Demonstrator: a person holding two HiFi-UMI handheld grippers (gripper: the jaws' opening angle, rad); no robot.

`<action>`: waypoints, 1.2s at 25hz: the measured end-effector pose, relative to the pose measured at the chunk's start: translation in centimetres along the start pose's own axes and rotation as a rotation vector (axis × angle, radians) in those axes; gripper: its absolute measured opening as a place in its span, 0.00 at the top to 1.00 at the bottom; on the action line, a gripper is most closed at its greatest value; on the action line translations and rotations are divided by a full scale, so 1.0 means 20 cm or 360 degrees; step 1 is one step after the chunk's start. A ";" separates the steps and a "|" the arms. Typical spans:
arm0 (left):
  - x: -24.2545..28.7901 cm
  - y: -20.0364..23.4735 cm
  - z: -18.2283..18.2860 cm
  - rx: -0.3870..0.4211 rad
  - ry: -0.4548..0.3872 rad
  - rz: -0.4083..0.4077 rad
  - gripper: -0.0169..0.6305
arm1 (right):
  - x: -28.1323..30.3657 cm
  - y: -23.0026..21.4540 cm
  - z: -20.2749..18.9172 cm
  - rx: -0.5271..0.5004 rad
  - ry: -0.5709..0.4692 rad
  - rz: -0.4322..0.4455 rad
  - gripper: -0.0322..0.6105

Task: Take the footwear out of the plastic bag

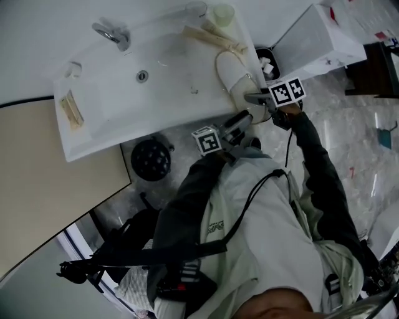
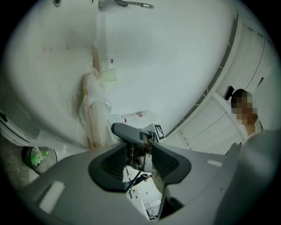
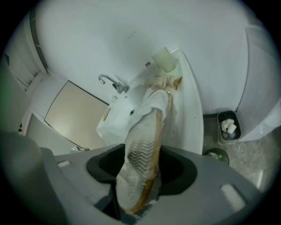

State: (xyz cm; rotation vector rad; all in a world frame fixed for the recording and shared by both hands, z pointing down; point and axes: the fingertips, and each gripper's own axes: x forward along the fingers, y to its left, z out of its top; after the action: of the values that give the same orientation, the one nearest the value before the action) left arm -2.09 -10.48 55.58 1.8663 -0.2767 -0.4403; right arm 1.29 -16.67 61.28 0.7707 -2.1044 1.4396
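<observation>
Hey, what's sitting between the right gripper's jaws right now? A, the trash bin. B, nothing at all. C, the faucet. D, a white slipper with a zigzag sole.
D: in the right gripper view the slipper shows its zigzag sole between the jaws of the right gripper.

The middle of the white sink bowl (image 1: 168, 78) is open to reach into. A silver metal tap (image 1: 115, 36) blocks its far left. Along the right rim, a white flat slipper with a tan edge (image 1: 234, 75) and a pale plastic cup (image 1: 223, 14) stand in the way
</observation>
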 end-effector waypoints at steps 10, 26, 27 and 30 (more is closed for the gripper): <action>0.01 -0.14 -0.04 -0.0021 0.0043 -0.0180 0.95 | -0.03 0.13 -0.06 0.0243 -0.0254 0.0381 0.77; -0.27 -0.46 0.43 0.0465 -0.0465 -0.0218 0.16 | -0.67 0.65 -0.11 -0.0169 -0.0448 0.0955 0.81; -0.21 -0.50 0.40 0.0484 -0.0436 -0.0253 0.16 | -0.69 0.67 -0.13 -0.0208 -0.0406 0.0948 0.81; -0.09 -0.62 0.32 0.0487 -0.0444 -0.0353 0.22 | -0.69 0.72 -0.21 -0.0375 -0.0264 0.0884 0.81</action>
State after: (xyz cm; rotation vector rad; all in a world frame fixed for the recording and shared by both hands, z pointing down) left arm -6.87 -11.17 42.40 2.1440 -0.3400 -0.8530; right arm 1.94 -6.12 43.92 0.2231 -2.6995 1.3766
